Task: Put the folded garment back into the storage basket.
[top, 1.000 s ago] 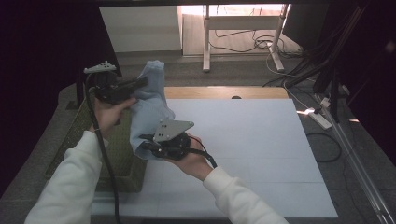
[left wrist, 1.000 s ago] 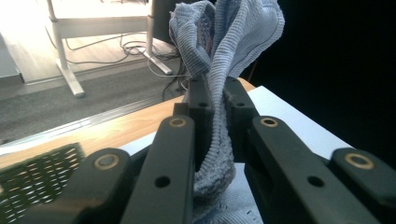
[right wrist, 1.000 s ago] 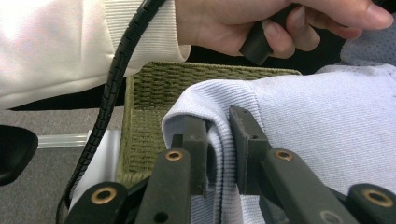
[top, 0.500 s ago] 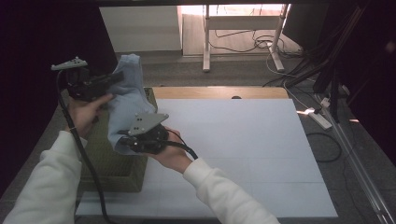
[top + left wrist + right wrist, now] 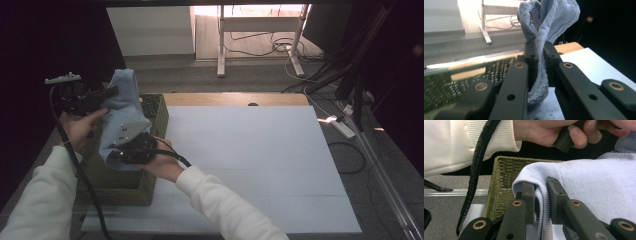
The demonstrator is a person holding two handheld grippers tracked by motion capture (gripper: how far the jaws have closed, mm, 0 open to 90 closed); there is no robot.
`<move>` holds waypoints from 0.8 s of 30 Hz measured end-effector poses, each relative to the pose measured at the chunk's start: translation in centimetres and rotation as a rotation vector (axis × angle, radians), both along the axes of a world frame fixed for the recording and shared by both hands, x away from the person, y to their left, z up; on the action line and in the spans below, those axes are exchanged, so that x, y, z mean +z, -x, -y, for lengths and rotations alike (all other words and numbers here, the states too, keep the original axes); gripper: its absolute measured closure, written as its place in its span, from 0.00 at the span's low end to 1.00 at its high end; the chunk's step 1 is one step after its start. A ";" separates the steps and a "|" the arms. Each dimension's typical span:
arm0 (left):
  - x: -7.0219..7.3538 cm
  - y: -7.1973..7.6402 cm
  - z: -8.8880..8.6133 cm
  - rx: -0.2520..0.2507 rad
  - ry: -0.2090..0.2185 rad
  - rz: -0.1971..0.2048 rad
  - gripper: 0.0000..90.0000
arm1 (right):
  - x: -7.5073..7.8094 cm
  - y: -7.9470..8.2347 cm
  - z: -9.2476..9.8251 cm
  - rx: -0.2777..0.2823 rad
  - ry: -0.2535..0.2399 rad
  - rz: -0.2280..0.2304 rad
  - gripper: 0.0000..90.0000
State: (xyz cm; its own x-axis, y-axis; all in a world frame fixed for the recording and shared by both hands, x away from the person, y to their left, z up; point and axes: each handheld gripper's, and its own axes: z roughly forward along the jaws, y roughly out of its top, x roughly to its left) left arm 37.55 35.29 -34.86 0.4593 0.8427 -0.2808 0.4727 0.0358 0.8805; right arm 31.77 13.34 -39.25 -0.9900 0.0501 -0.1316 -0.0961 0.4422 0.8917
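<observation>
Cloth (image 5: pixel 119 107) over basket (image 5: pixel 158 107) rim, beside table (image 5: pixel 250 150) edge

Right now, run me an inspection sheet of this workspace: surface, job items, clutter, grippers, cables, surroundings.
Surface: white table top, wooden strip at the far edge.
Job's things: light blue cloth held above the green woven basket at the table's left edge.
Clutter: nothing seen.
Grippers: left gripper and right gripper both shut on the cloth.
Cables: black gripper cable; loose cables on the floor.
Surroundings: white desk legs, power strip.
</observation>
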 end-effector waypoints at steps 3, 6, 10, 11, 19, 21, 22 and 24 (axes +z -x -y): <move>-0.8 -0.2 -0.4 -0.001 0.003 -0.014 0.93 | -0.7 -0.2 -0.8 0.004 0.005 -0.017 0.86; -1.3 -0.3 -0.7 0.000 0.003 -0.024 0.93 | -1.4 -0.4 -1.3 0.009 0.013 -0.030 0.86; -2.0 -0.4 -0.9 -0.002 0.014 -0.036 0.93 | -2.0 -0.5 -1.7 0.008 0.025 -0.042 0.86; -2.2 -0.5 -0.8 -0.003 0.016 -0.040 0.93 | -2.1 -0.6 -1.7 0.008 0.030 -0.044 0.86; -4.1 -1.4 -0.3 -0.018 0.013 -0.087 0.93 | -3.0 -0.8 -2.2 -0.005 0.089 -0.071 0.86; -4.4 -1.5 -0.3 -0.017 0.017 -0.093 0.93 | -3.4 -0.9 -2.5 -0.005 0.099 -0.077 0.86; -4.6 -1.6 -0.3 -0.018 0.016 -0.098 0.93 | -3.5 -0.9 -2.6 -0.006 0.105 -0.079 0.86; -4.8 -1.7 -0.4 -0.015 0.014 -0.104 0.93 | -3.8 -1.0 -2.8 -0.007 0.111 -0.080 0.86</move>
State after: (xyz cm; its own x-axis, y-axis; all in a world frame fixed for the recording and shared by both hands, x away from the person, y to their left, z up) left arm 39.28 35.71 -39.62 0.4395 0.8317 -0.3393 0.5618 0.0402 0.8263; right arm 32.74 16.17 -43.06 -0.9973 0.0471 -0.0569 -0.0226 0.5387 0.8422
